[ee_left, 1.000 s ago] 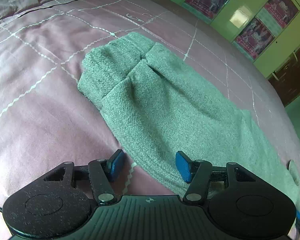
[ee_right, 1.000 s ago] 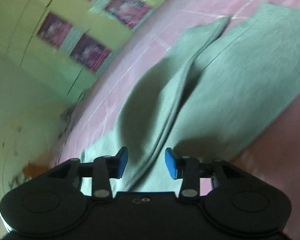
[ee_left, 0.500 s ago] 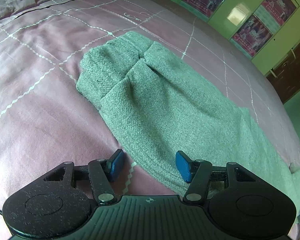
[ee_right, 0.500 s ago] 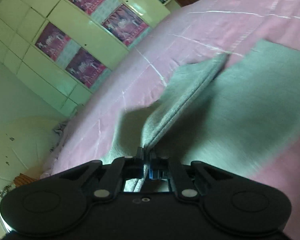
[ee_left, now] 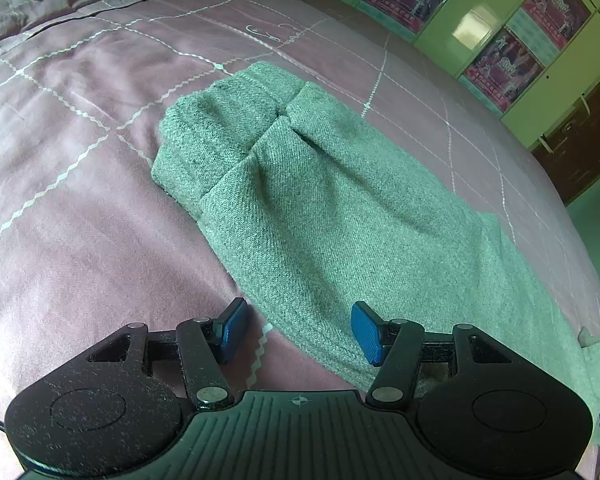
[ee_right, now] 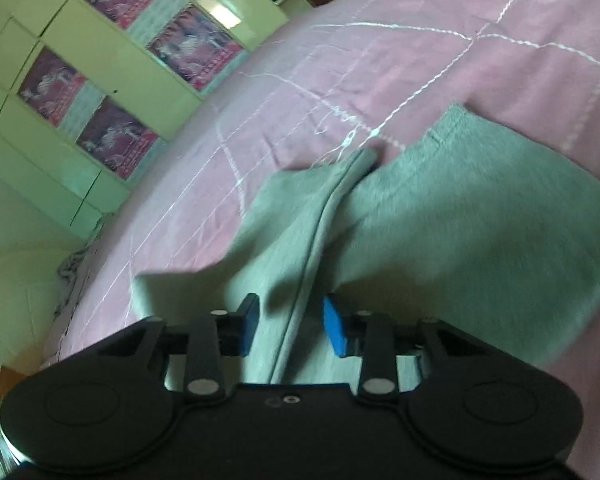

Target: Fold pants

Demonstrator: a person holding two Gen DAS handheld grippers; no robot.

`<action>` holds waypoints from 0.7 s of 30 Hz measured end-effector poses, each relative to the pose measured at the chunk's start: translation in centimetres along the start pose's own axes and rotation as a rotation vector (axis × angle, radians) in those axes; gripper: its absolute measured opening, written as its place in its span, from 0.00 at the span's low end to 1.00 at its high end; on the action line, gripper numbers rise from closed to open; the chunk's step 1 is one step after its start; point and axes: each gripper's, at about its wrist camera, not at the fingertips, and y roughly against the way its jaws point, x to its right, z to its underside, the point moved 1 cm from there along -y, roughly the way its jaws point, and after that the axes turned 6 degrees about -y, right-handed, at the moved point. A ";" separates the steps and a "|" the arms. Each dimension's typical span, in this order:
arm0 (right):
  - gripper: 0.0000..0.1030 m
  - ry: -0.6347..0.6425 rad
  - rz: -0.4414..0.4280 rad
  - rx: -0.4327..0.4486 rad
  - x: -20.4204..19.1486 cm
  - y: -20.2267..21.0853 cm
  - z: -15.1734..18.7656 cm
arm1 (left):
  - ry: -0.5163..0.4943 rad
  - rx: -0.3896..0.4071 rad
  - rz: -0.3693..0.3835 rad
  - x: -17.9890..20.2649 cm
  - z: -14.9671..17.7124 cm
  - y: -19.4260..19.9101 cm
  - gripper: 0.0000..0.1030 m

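- Left gripper (ee_left: 298,330), bottom centre of its view: jaws parted, gripping nothing, straddling the near edge of the grey-green pants (ee_left: 340,208) on the pink bedspread (ee_left: 80,220).
- Right gripper (ee_right: 290,326): jaws opening, a pants seam between them, pads clear.
- Cupboard posters (ee_left: 504,66), upper right: writing unreadable.

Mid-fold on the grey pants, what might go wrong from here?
The right gripper is opening with a raised fold of the pants between its pads; that ridge may stay bunched. The left gripper is open over the near hem, holding nothing, so the pants could slide on the bedspread.

Grey-green pants (ee_left: 340,208); pink bedspread (ee_left: 80,200), white grid lines
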 end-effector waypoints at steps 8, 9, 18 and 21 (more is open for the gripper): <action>0.04 0.121 -0.032 0.112 -1.4 5.8 1.3 | -0.002 0.000 0.001 0.0 0.0 0.0 0.56; 0.04 0.110 -0.022 0.131 -1.1 6.9 1.8 | 0.000 0.001 0.003 -0.1 0.0 0.0 0.56; 0.33 -0.140 0.039 0.154 5.9 8.3 2.6 | -0.002 0.003 -0.001 0.1 0.1 0.1 0.56; 0.29 -0.159 0.068 0.167 6.9 7.5 1.3 | -0.006 0.002 -0.004 0.1 0.1 0.1 0.56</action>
